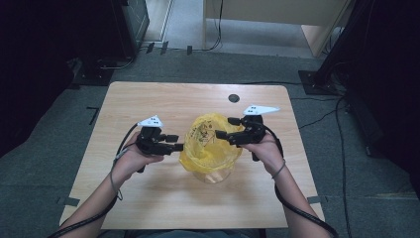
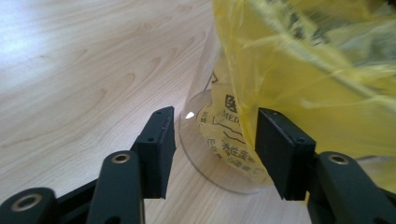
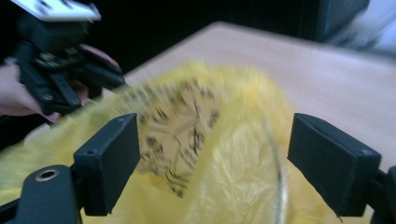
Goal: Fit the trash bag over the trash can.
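Bag [image 1: 210,144], yellow, lining clear beaker [image 2: 205,140]; left gripper [image 1: 174,142] and right gripper [image 1: 224,128] flank it, jaws apart.

1. Light wooden table [image 1: 148,99] with rounded corners, grain visible, stands on grey carpet floor [image 1: 59,114].
2. Clear round container [image 1: 213,174] stands on table, near centre, toward the person's side.
3. Yellow printed bag [image 1: 210,144] sits in the container, draped over its rim.
4. Small dark round spot [image 1: 234,98] on tabletop near far edge; can't tell what.
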`<control>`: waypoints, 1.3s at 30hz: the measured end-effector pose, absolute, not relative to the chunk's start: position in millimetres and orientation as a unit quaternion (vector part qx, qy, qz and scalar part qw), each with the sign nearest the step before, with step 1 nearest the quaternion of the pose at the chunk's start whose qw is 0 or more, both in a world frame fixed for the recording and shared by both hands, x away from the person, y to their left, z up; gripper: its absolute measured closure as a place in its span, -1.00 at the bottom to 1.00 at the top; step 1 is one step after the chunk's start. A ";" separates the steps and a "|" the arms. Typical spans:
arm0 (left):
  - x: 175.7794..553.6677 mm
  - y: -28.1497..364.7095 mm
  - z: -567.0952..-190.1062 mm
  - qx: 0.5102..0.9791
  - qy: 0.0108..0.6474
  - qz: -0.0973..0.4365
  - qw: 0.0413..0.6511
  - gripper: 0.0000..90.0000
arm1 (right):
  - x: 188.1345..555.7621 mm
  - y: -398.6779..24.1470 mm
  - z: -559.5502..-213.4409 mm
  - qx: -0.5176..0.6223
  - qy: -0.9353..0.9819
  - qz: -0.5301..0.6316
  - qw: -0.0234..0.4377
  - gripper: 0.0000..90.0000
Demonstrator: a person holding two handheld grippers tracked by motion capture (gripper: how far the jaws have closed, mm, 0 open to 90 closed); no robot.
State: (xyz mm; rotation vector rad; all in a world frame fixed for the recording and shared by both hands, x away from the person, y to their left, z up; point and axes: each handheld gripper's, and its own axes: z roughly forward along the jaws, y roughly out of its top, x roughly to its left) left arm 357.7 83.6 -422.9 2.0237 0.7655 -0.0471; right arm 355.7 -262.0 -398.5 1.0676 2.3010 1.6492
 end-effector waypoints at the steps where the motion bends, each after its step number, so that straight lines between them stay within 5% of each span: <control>1: 358.2 87.9 -419.2 0.828 0.309 -0.020 0.468 0.00 | 351.5 -266.2 -391.6 0.347 0.755 0.552 0.064 -0.63; 4: 360.1 99.6 -406.8 0.827 0.299 -0.006 0.476 -0.01 | 339.5 -277.8 -378.2 0.336 0.755 0.558 0.083 -0.57; 7: 364.7 101.1 -394.2 0.810 0.299 0.010 0.504 0.03 | 329.3 -288.3 -378.3 0.326 0.756 0.557 0.104 -0.30; 16: 398.6 52.3 -377.5 0.803 0.282 0.010 0.524 0.10 | 342.6 -294.7 -400.5 0.361 0.737 0.562 0.100 -0.23; 25: 429.0 36.2 -406.9 0.804 0.325 -0.009 0.498 0.23 | 346.3 -288.3 -410.4 0.360 0.749 0.549 0.088 -0.24; 33: 415.3 57.9 -406.3 0.815 0.302 0.038 0.493 -0.11 | 338.6 -298.8 -399.1 0.346 0.736 0.571 0.108 -0.33; 39: 396.4 83.3 -418.9 0.839 0.255 0.057 0.477 -0.16 | 334.6 -334.8 -394.4 0.375 0.725 0.561 0.141 -0.34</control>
